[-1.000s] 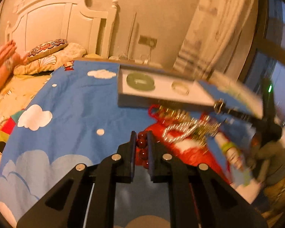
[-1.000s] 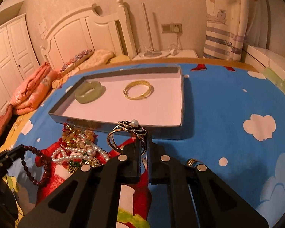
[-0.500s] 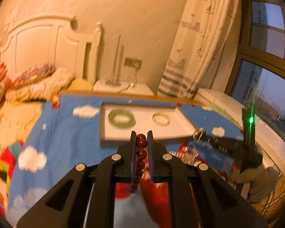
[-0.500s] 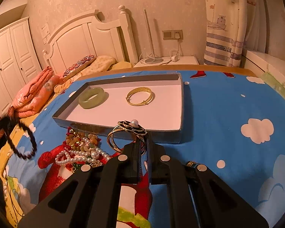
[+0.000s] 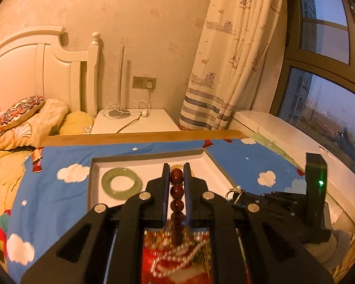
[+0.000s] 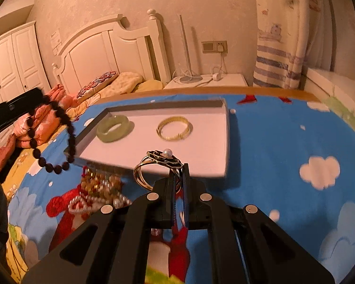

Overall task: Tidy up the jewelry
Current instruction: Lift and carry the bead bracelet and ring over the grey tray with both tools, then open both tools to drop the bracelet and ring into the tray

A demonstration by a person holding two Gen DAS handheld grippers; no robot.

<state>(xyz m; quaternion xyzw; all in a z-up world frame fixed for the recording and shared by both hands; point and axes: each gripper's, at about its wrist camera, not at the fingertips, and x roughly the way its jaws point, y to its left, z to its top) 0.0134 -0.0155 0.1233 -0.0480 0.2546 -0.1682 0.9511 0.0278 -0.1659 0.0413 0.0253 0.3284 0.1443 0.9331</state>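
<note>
Right wrist view — whole bead loop (image 6: 56, 139); both tools clamped: beads, bangle (image 6: 158, 165).

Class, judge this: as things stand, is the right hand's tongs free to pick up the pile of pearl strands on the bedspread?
Probably not: the right tongs are shut on a gold bangle with a pearl flower, though the pearl strands lie uncovered.

We find no words, numbers or brand marks that we can read anywhere, and the small paper notice (image 6: 55, 38) on the wall just left of the white headboard (image 6: 111, 54) is too blurred for us to make out.
</note>
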